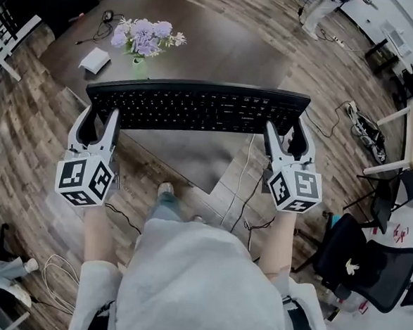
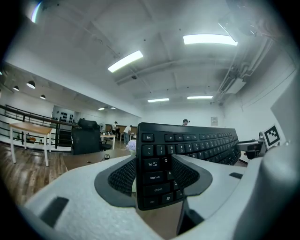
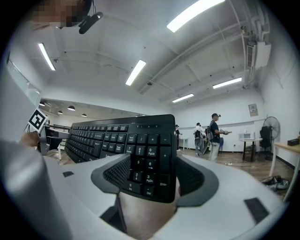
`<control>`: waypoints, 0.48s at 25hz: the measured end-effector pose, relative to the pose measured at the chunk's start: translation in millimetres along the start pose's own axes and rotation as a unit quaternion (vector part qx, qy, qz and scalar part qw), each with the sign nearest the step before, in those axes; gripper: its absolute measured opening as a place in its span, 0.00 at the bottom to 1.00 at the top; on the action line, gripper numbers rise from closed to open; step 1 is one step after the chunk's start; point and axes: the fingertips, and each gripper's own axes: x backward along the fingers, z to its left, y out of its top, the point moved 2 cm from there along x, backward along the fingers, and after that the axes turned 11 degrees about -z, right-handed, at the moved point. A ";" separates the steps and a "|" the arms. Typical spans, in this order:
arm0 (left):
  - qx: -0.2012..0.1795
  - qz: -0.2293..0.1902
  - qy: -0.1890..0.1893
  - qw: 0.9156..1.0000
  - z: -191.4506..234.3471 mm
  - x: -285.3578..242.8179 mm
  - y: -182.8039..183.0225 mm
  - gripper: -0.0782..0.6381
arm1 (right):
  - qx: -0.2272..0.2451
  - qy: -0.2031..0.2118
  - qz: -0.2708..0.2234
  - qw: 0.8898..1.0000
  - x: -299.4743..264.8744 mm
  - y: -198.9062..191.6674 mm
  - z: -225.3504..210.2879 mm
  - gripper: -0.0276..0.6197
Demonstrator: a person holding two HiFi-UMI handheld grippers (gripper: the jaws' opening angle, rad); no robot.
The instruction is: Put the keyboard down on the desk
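Observation:
A black keyboard (image 1: 196, 107) hangs level in the air above the near edge of the dark brown desk (image 1: 214, 52). My left gripper (image 1: 100, 128) is shut on its left end, where the Tab and Caps Lock keys (image 2: 154, 176) sit between the jaws. On the right end my right gripper (image 1: 287, 142) is shut too, over the number pad (image 3: 150, 161). In both gripper views the keyboard (image 2: 197, 143) stands on edge, keys facing the camera.
A pot of purple flowers (image 1: 145, 38) and a white box (image 1: 95, 60) stand on the desk's far part, with a cable and mouse (image 1: 106, 16) beyond. A black office chair (image 1: 365, 260) is at my right. Cables (image 1: 243, 191) trail over the wooden floor.

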 end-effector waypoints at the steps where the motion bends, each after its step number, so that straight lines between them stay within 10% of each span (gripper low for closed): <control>1: 0.001 0.009 -0.002 1.000 0.7 -4.6 -5.7 0.43 | -0.003 -0.003 0.008 1.000 -1.5 -6.4 -1.3 0.48; 12: 0.013 0.102 -0.024 0.994 25.7 -53.3 -66.0 0.43 | -0.036 -0.034 0.096 0.994 -26.1 -76.4 0.4 0.48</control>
